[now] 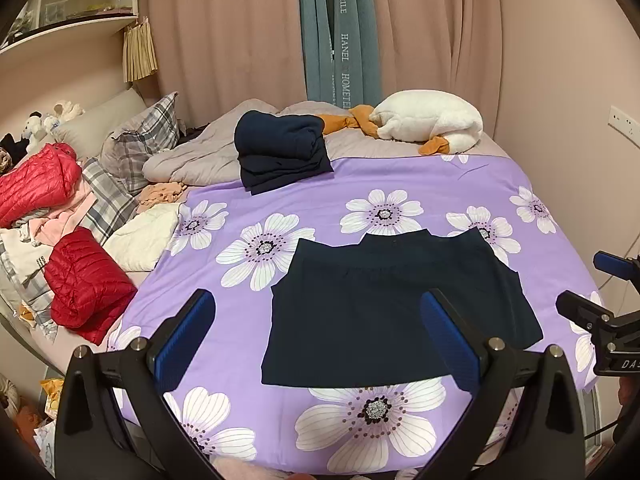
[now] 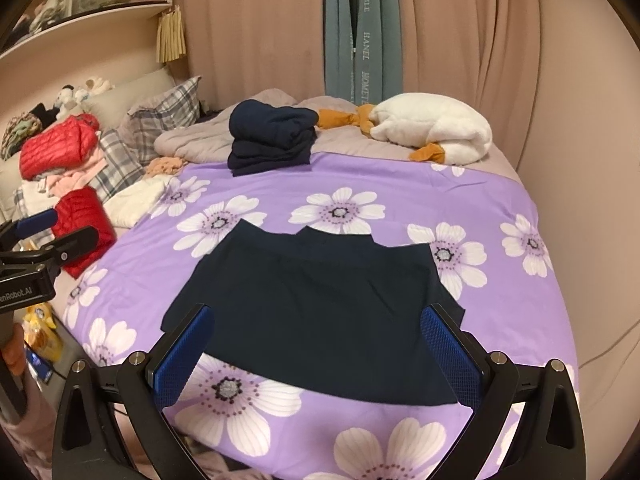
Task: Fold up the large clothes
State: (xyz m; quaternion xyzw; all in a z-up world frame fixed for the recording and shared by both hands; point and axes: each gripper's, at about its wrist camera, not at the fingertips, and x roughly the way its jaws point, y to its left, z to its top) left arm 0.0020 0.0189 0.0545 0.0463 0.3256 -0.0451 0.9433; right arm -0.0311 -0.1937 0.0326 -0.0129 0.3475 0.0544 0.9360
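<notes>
A dark navy garment [image 1: 396, 304] lies flat, partly folded, on the purple flowered bedspread [image 1: 400, 200]; it also shows in the right wrist view [image 2: 320, 312]. My left gripper [image 1: 320, 336] is open and empty, hovering above the garment's near left part. My right gripper [image 2: 320, 344] is open and empty above the garment's near edge. The right gripper shows at the right edge of the left wrist view [image 1: 588, 288]; the left gripper shows at the left edge of the right wrist view [image 2: 60, 228]. A folded navy stack [image 1: 280, 148] sits at the far side of the bed.
Red down jackets [image 1: 88, 280], pink and white clothes and plaid pillows [image 1: 140, 140] are piled at the left. A white plush goose [image 1: 432, 120] lies at the far end by the curtains. A grey quilt [image 1: 192, 160] is bunched beside the navy stack. The wall is close on the right.
</notes>
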